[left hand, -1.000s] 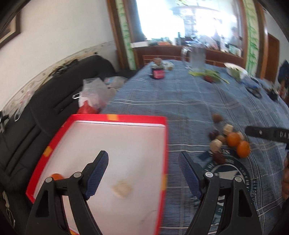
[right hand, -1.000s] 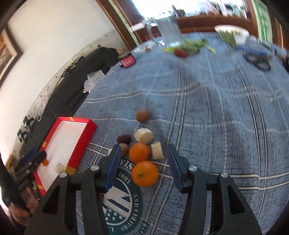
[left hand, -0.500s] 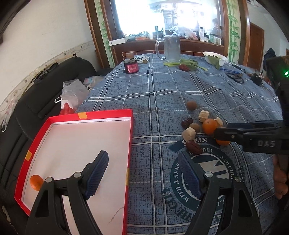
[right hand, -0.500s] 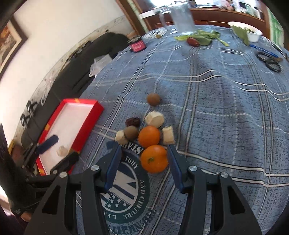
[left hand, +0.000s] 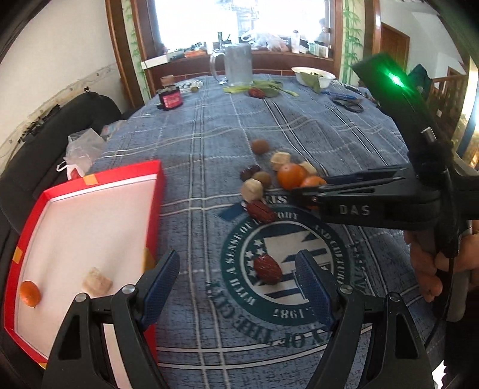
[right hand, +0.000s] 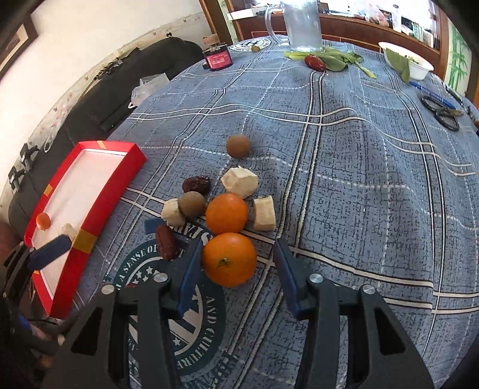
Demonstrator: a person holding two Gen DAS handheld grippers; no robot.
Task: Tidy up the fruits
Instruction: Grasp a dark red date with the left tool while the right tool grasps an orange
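A: Left wrist view? 
B: Left gripper (left hand: 238, 279) spread wide, empty, a red date (left hand: 267, 269) between its fingers; red tray (left hand: 155, 191) to its left.
A: Right wrist view? 
B: Right gripper (right hand: 236, 270) open around the near orange (right hand: 229, 259), left finger touching; other fruits just behind.

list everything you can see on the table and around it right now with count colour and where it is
Oranges: two, orange, in the pile, nearest between the right gripper's fingers.
Red tray: one, red rim, white inside, table's left edge; holds a small orange fruit and a pale cube.
Pale cubes: three, cream, in the pile.
Round brown fruits: two, brown, in the pile.
Dates: three, dark red, near the pile.
Glass pitcher: one, clear, far edge.
White bowl: one, far right.
Left gripper: open.
Right gripper: open.
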